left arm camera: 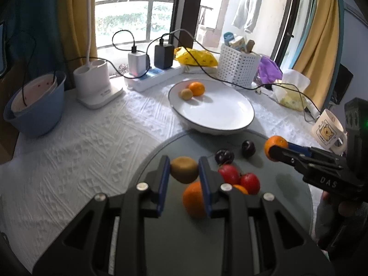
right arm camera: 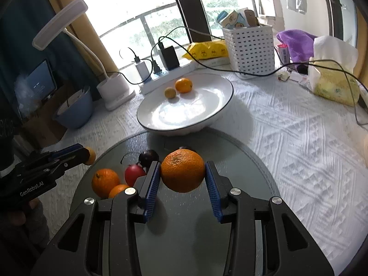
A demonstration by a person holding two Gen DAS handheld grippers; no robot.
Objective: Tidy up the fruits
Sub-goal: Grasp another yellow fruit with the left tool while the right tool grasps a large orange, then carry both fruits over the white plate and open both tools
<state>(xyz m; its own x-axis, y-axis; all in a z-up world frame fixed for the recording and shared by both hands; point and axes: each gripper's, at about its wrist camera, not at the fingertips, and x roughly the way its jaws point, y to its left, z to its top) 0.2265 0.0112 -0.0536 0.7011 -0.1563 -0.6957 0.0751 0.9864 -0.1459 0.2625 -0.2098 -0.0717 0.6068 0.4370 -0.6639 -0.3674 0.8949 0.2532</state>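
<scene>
L gripper (left arm camera: 184, 172) is clamped on a kiwi (left arm camera: 184, 169), R gripper (right arm camera: 182, 176) on an orange (right arm camera: 182, 170) – both prob. lifted off the grey tray (right arm camera: 241, 161), white bowl (right arm camera: 220, 105) beyond – round fruit could slip if pads loosen.

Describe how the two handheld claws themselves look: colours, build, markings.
Both are matte black angular frames with silver bolts and blue ribbed pads. The left claw reads "GenRobot.AI" along its side; the right claw reads "DAS" and shows a green light on its body.
</scene>
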